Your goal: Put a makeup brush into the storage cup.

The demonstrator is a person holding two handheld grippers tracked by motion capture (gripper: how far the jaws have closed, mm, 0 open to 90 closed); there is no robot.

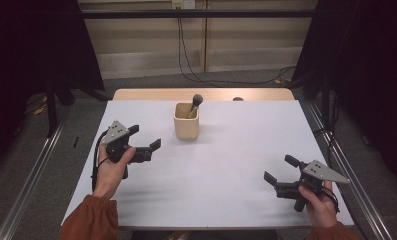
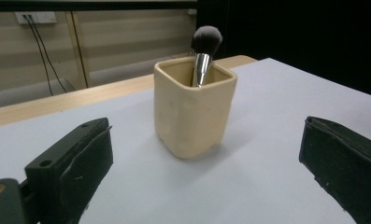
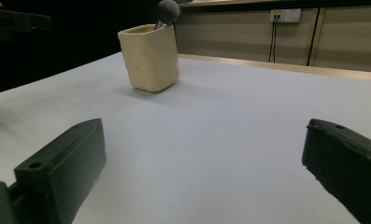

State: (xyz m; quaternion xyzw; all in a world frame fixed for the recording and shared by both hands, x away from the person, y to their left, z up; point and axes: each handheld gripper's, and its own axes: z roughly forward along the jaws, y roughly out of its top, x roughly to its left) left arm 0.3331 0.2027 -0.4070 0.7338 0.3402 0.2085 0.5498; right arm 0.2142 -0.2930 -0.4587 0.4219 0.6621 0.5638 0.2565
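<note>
Toward the far middle of the white table (image 1: 221, 175), item one: a cream square cup (image 1: 186, 121), standing upright, well clear of every edge. I log it again in the left gripper view (image 2: 192, 116), dead ahead and close, and in the right gripper view (image 3: 149, 57), farther off and to the upper left.

Item two: a makeup brush (image 1: 195, 104) standing in the cup, dark bristle head up, leaning against one inner corner. Its silver ferrule (image 2: 201, 69) shows just above the rim; the handle is hidden inside the cup.

Item three: my left gripper (image 1: 147, 137), near the cup on its left side, pointed at it but not touching. Jaws stand wide apart, nothing between them; in its own view they frame the cup from either side with bare table between.

Item four: my right gripper (image 1: 281, 169), at the near right of the table, well apart from the cup. Jaws likewise spread wide and empty, with only tabletop between them.

Item five: a wooden table edge (image 1: 156, 94) beyond the white surface, black cables (image 1: 186, 55) hanging down the back wall, and wall sockets (image 3: 286, 15) on the same wall.
</note>
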